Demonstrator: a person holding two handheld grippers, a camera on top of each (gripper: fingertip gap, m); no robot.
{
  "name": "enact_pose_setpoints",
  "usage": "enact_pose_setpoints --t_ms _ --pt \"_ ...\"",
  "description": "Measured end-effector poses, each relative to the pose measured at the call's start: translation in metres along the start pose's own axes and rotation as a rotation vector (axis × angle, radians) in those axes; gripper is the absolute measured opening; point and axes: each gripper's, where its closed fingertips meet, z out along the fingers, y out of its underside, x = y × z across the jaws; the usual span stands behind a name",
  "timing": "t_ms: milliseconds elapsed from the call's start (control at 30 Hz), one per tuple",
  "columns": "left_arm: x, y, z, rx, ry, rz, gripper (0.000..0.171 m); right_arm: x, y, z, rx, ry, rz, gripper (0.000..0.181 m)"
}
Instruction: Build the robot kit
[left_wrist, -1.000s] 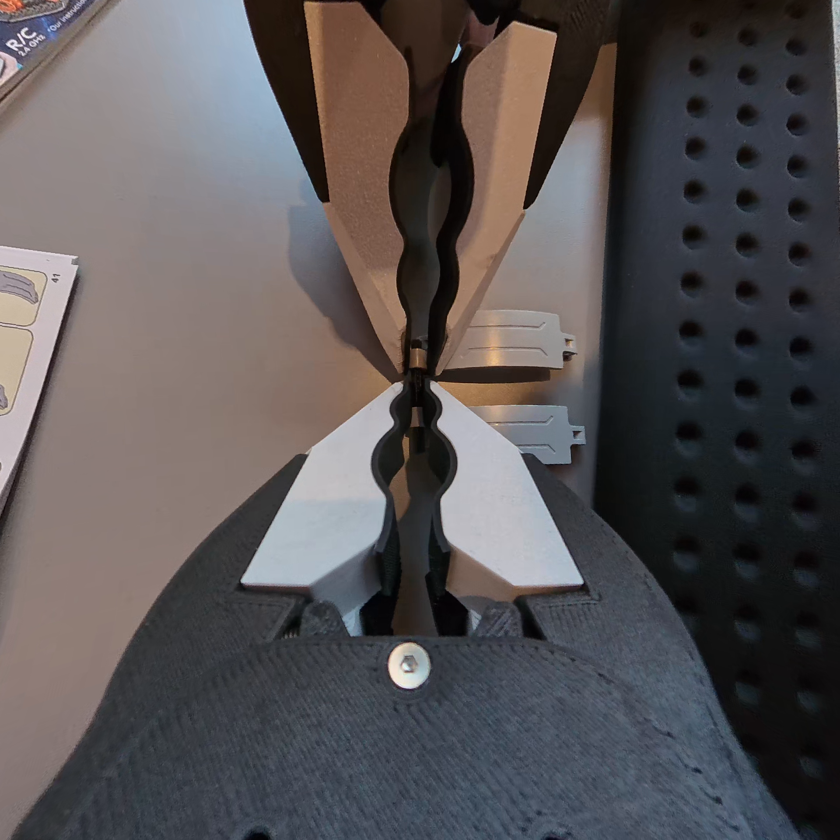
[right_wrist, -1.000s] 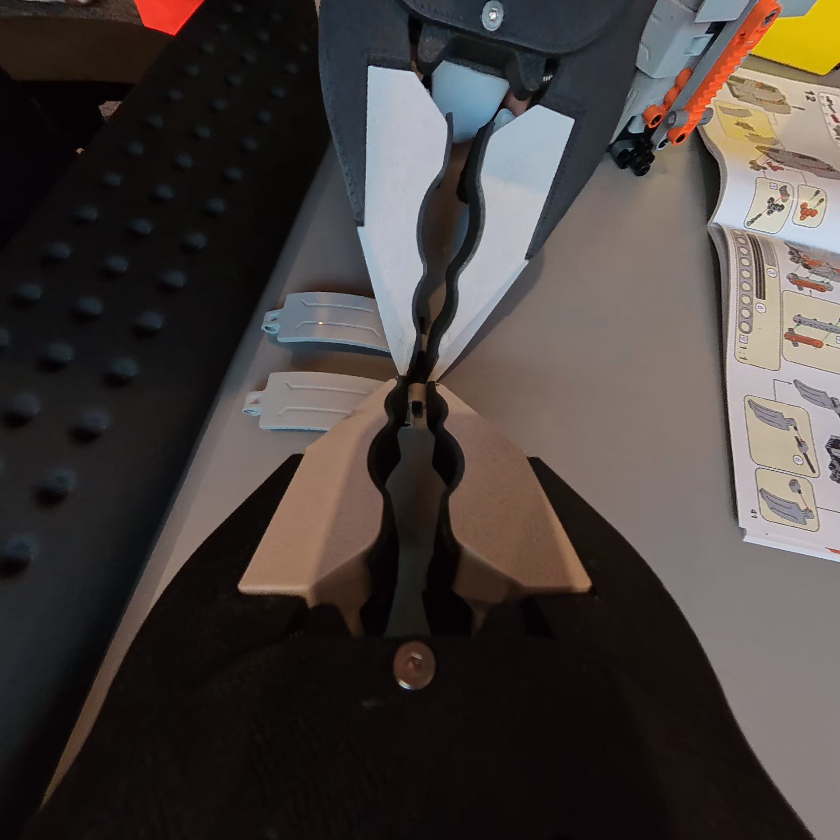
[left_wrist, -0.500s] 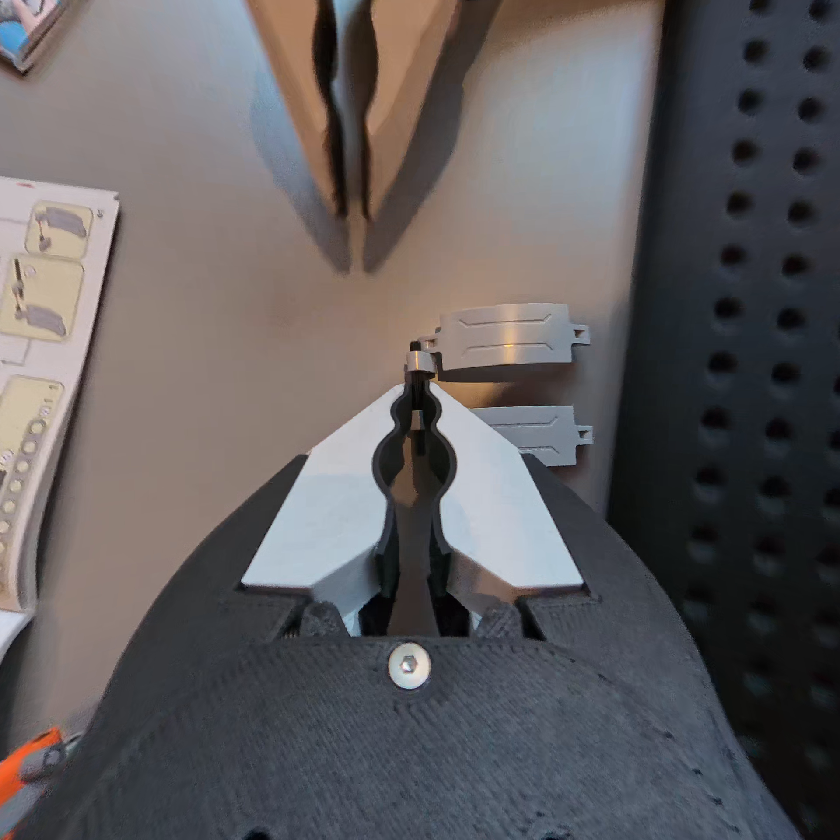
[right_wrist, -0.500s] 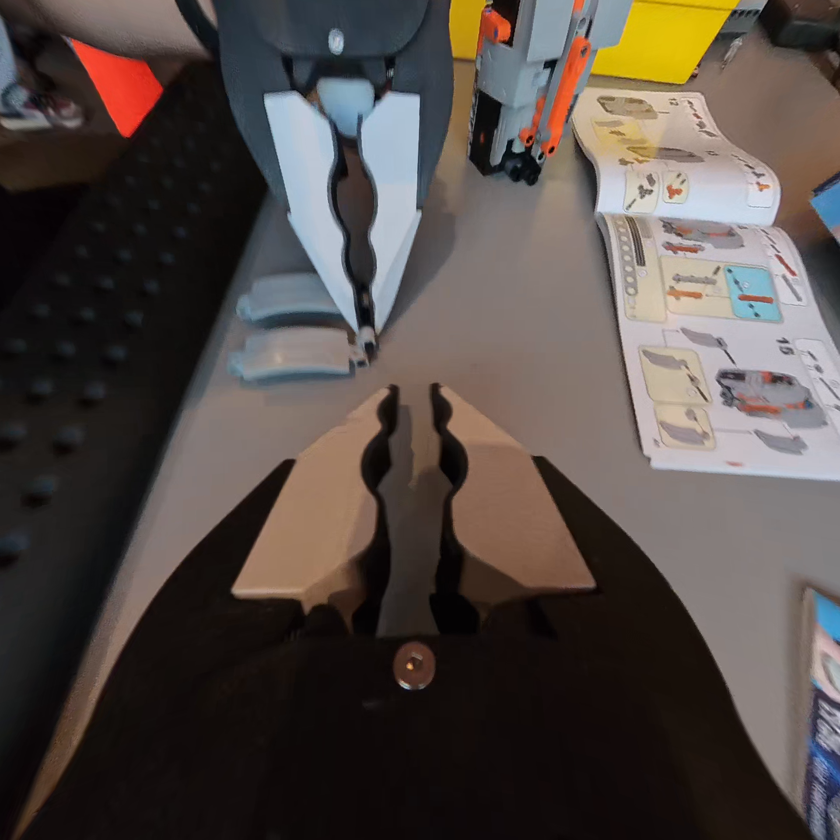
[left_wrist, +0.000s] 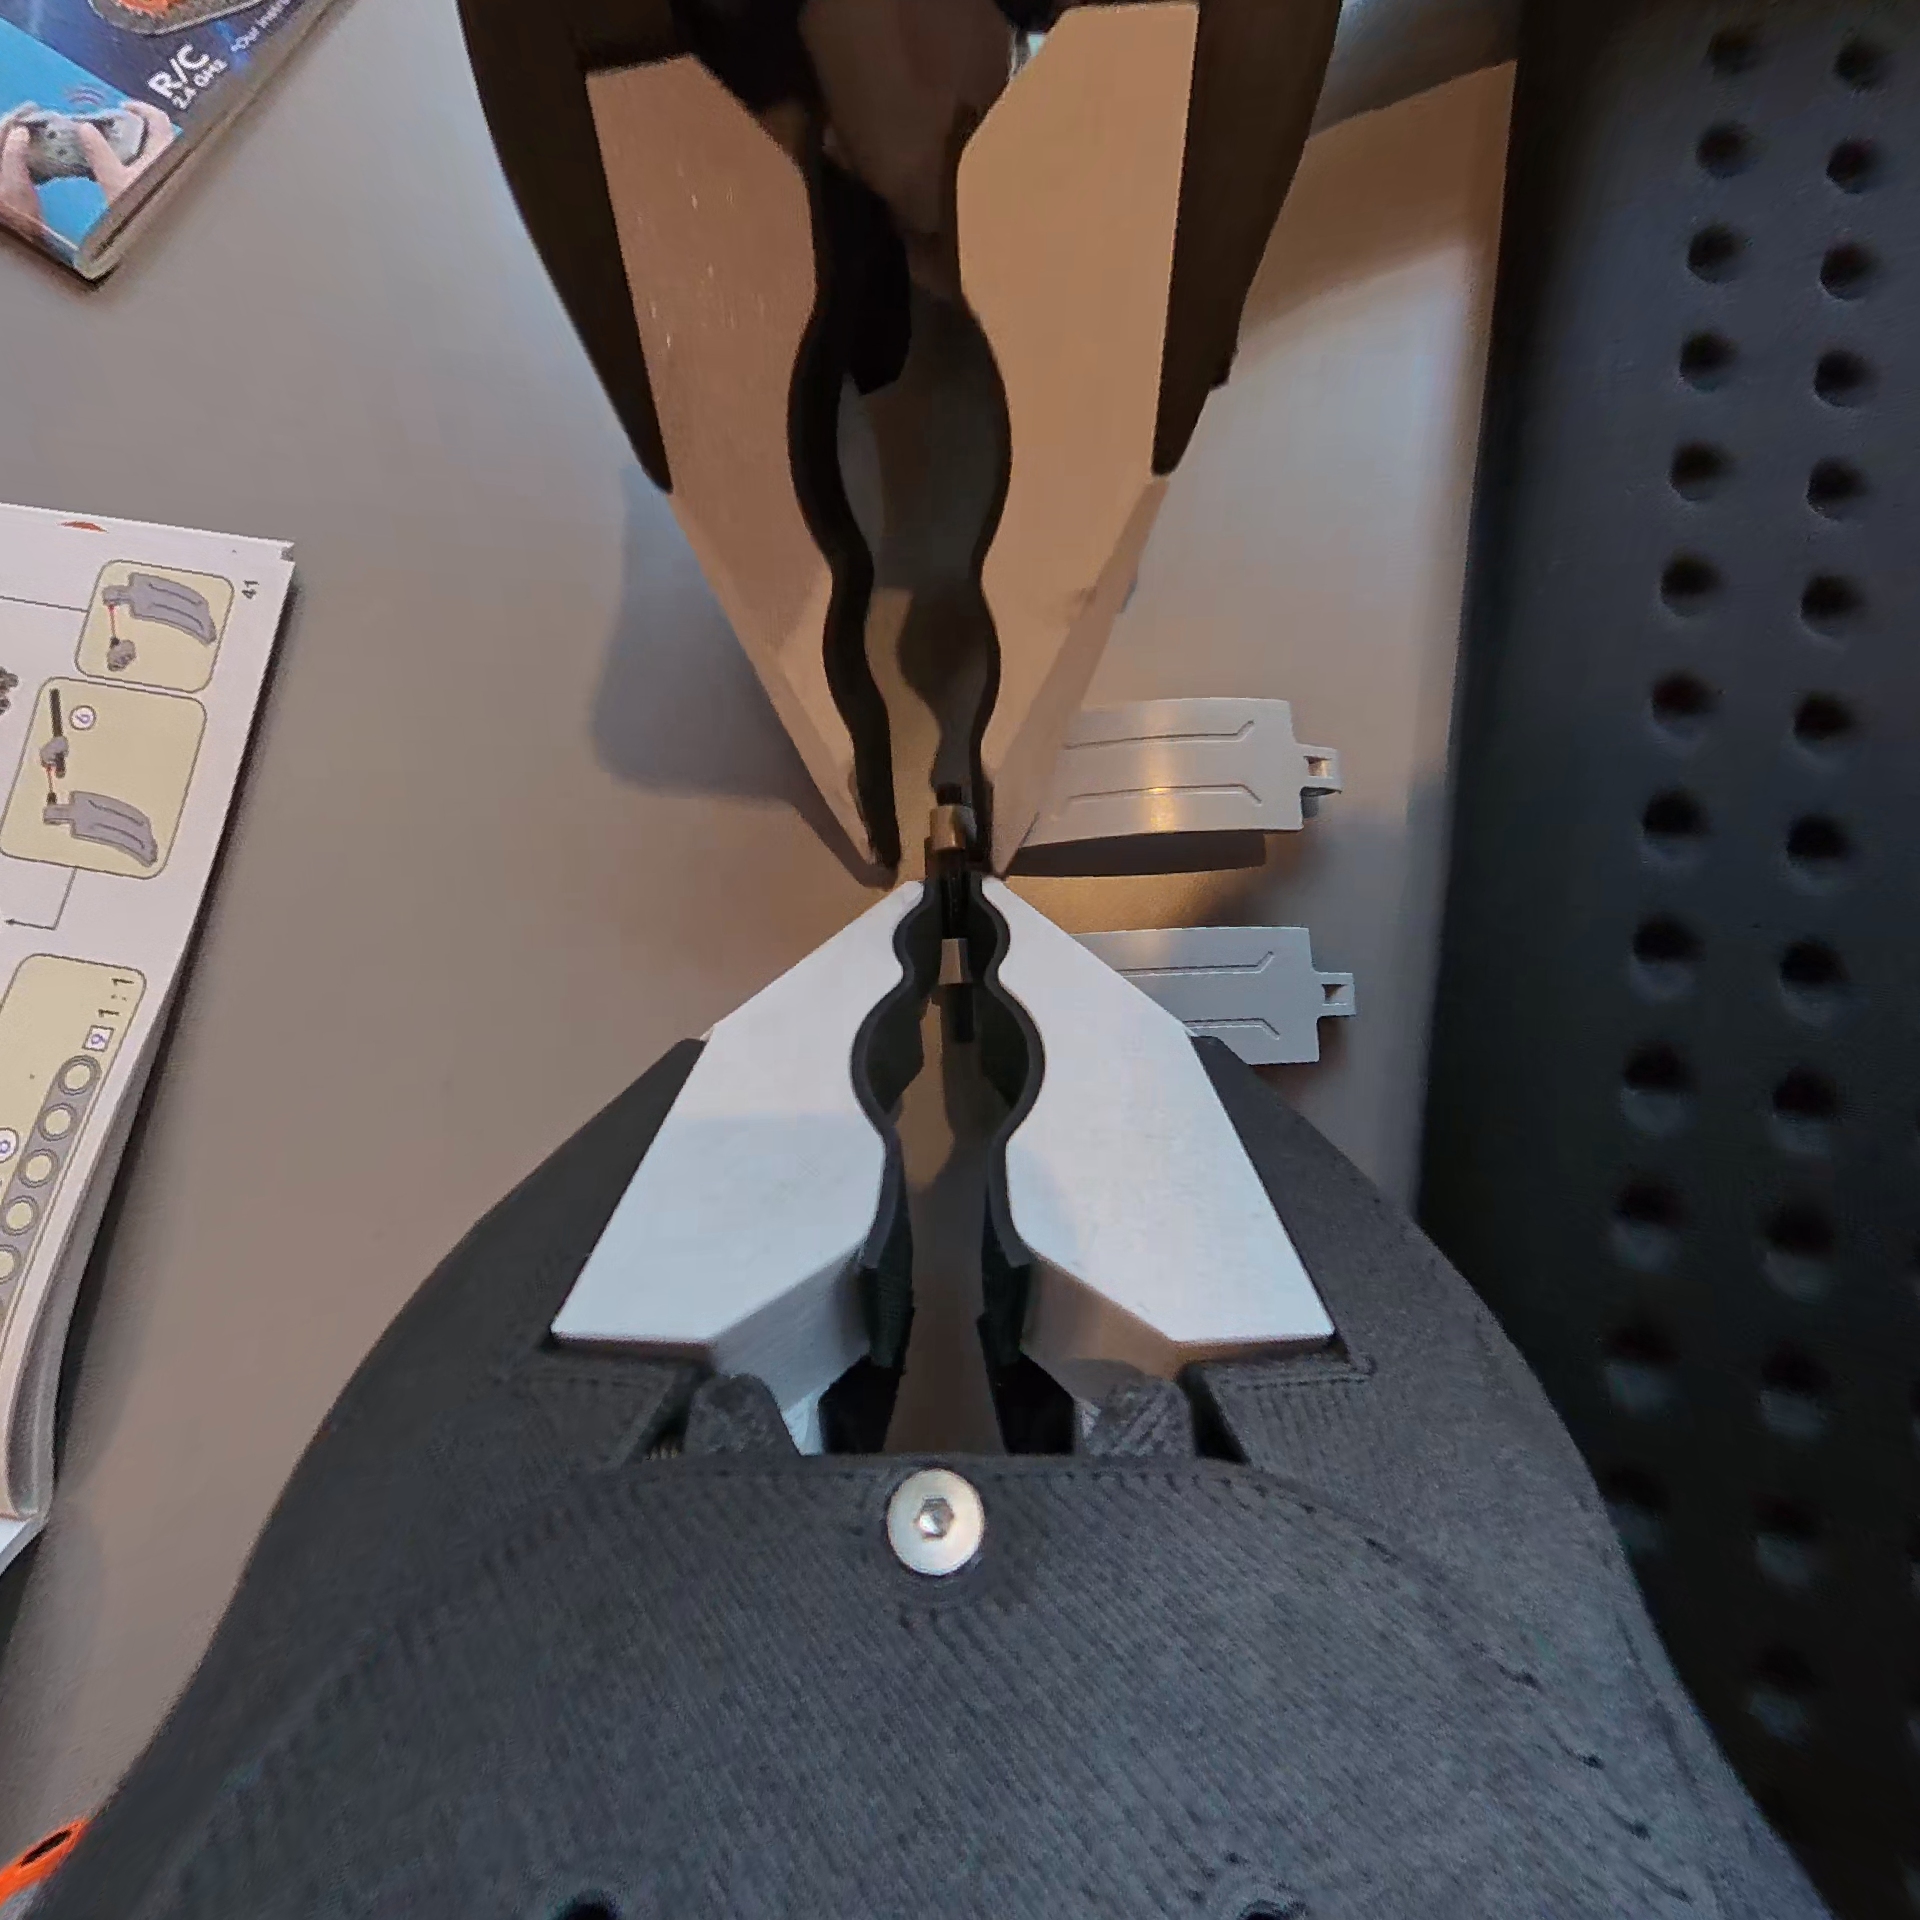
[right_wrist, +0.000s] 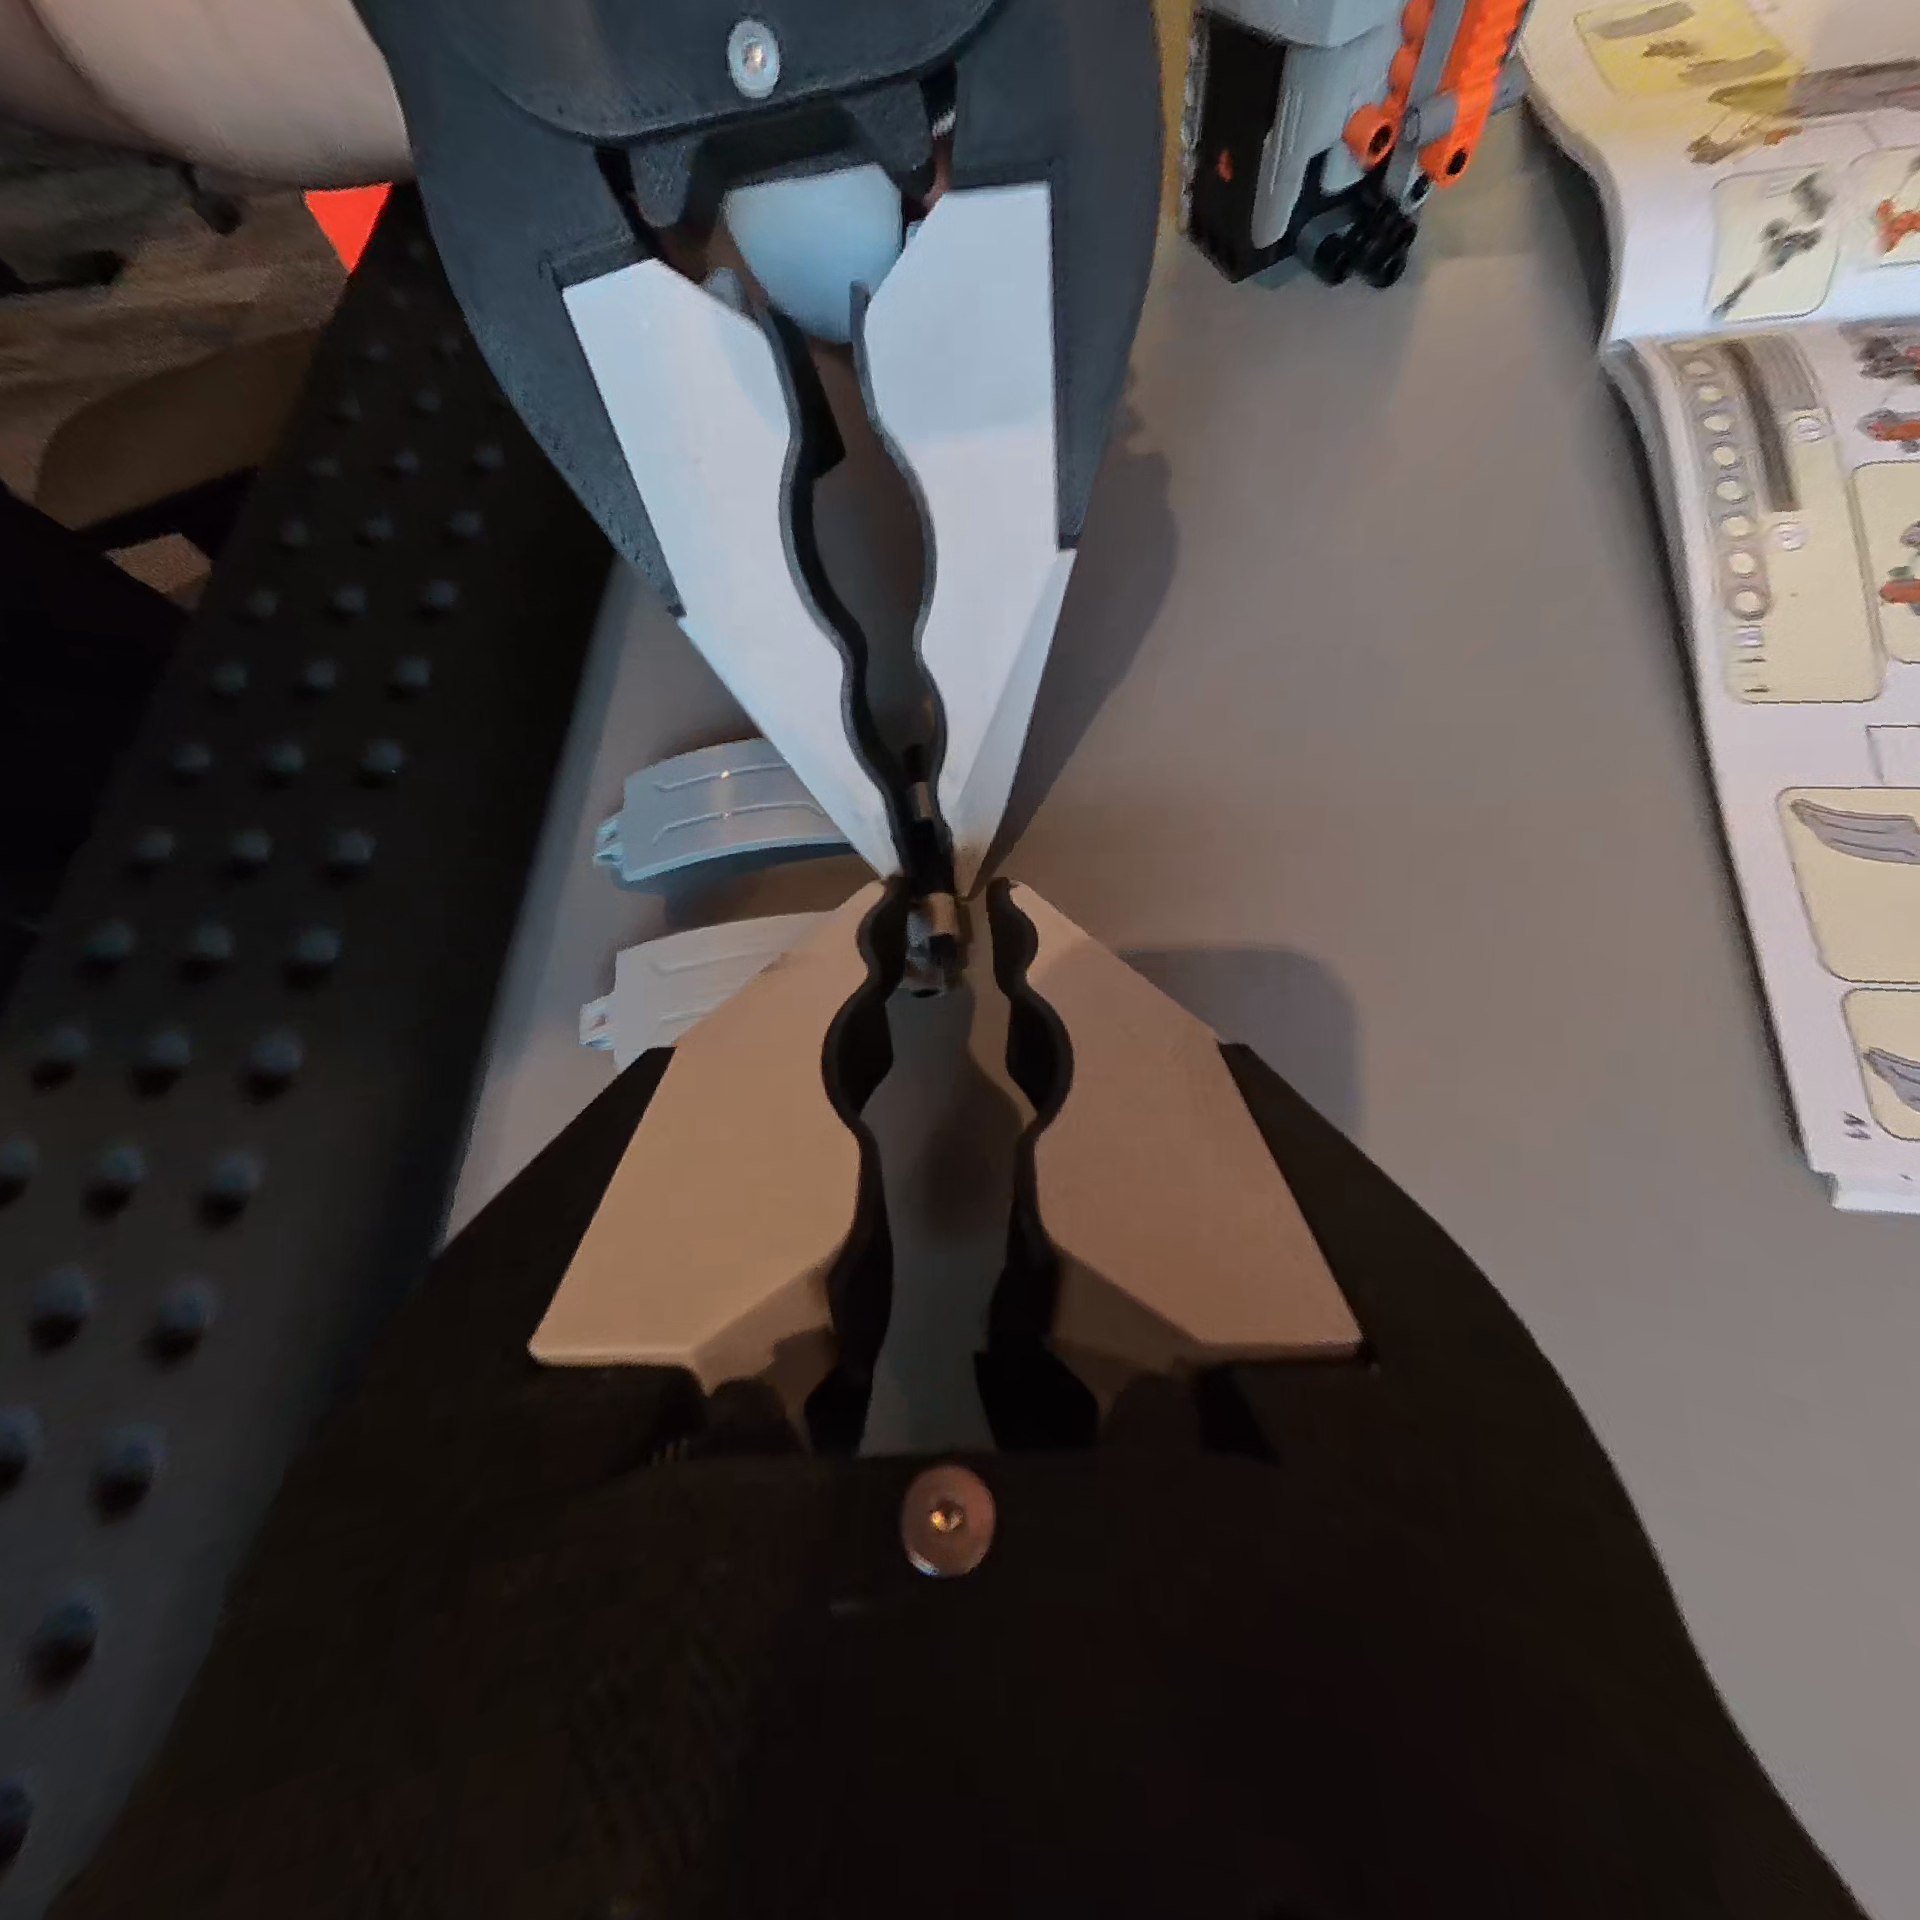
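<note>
My left gripper (left_wrist: 951, 896) is shut on a thin black axle (left_wrist: 956, 1003). The axle carries a small grey bush (left_wrist: 951, 829) just past the tips. My right gripper (right_wrist: 940, 900) faces it tip to tip. Its jaws stand slightly apart on either side of the bush (right_wrist: 932, 928), and I see no firm contact. In the left wrist view the right gripper (left_wrist: 943, 850) comes down from the top. In the right wrist view the left gripper (right_wrist: 928, 862) does the same. Both hover just above the grey table (left_wrist: 416, 520).
Two grey curved panels (left_wrist: 1174, 779) (left_wrist: 1216, 987) lie on the table beside the tips. A black perforated mat (left_wrist: 1714, 831) runs along that side. An open instruction booklet (right_wrist: 1787, 727) lies opposite. A grey and orange brick model (right_wrist: 1340, 135) stands behind, and a blue booklet (left_wrist: 125, 104) lies far left. My left and right fingertips are right by each other.
The right gripper, shut at the bush a second ago, opened and pulled away. It has now come back tip to tip with a narrower gap. The left gripper kept hold of the axle.
</note>
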Motion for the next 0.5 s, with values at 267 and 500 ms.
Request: enact_pose_setpoints --t_ms 267,500 --pt "-0.0025 0.0012 -0.0007 -0.012 -0.015 -0.004 0.002 0.0010 0.0003 0.0007 -0.062 0.040 0.004 0.007" --pt "-0.0039 0.0022 -0.0015 -0.034 -0.033 0.000 0.001 0.0018 0.0009 0.0007 -0.211 0.148 -0.003 0.008"
